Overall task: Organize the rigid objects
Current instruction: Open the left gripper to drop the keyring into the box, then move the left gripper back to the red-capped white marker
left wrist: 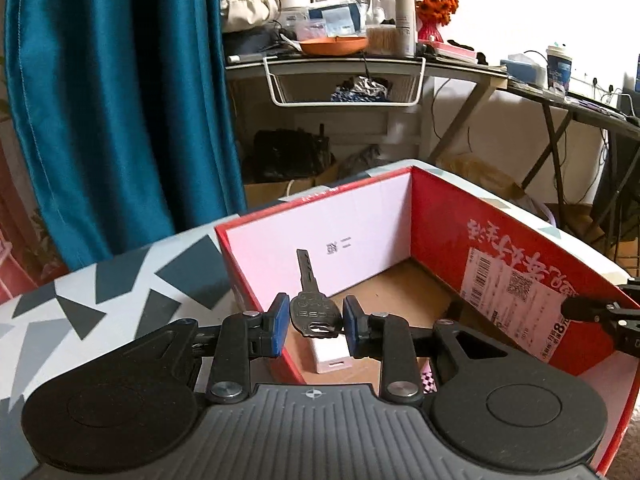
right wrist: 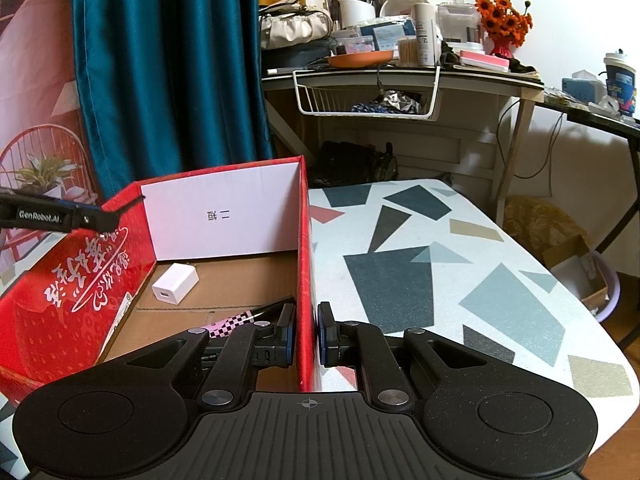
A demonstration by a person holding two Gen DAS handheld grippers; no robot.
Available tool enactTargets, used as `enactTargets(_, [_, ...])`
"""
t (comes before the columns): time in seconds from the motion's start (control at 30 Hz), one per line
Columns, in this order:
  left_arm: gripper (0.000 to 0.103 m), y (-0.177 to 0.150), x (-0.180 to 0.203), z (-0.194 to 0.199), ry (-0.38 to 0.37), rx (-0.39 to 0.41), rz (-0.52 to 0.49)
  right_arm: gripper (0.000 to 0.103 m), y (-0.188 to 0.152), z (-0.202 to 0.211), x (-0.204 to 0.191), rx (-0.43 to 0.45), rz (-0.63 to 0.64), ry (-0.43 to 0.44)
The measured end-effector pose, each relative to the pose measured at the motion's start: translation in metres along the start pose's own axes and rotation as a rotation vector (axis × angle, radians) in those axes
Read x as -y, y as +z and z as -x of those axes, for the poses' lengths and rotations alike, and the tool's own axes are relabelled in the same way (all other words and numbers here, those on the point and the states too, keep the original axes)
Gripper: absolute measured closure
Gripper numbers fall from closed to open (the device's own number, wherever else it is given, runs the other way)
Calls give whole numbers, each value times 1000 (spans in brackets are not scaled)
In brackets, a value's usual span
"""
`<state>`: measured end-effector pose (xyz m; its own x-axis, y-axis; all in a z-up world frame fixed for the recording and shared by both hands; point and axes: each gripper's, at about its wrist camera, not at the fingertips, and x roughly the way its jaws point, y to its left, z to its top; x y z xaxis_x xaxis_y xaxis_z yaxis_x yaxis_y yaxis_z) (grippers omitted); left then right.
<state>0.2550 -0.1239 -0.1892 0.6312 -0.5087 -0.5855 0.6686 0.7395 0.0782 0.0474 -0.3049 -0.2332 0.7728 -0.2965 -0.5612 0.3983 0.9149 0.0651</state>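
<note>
My left gripper (left wrist: 316, 322) is shut on a dark key (left wrist: 310, 300), pads pressing its head, blade pointing up and away. It hangs over the open red cardboard box (left wrist: 440, 216). Below the key, a white charger block (left wrist: 331, 354) lies on the box floor, also seen in the right wrist view as the charger (right wrist: 175, 283). A pink checkered item (right wrist: 234, 326) lies near the box's right wall. My right gripper (right wrist: 307, 334) is shut on that red box wall (right wrist: 307, 264), one pad on each side. The left gripper's tip (right wrist: 60, 216) shows over the box's far rim.
The box stands on a white table with grey geometric shapes (right wrist: 440, 280). A teal curtain (left wrist: 120, 100) hangs behind. A cluttered desk (left wrist: 340, 52) with a wire basket (left wrist: 344, 84) stands beyond the table.
</note>
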Motion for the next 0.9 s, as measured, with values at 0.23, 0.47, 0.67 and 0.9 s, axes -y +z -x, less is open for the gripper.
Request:
enactTargets(0.23, [73, -3, 1, -1, -50, -25, 7, 93, 0, 0, 0, 0, 0, 0])
enactTargets(0.47, [73, -2, -5, 10, -46, 7, 41, 93, 0, 0, 0, 0, 0, -1])
enactTargets(0.67, [73, 0, -27, 29, -13, 47, 108, 93, 0, 0, 0, -1, 0, 0])
enactTargets(0.9, [73, -14, -56, 47, 46, 58, 216, 93, 0, -1, 0, -1, -2, 0])
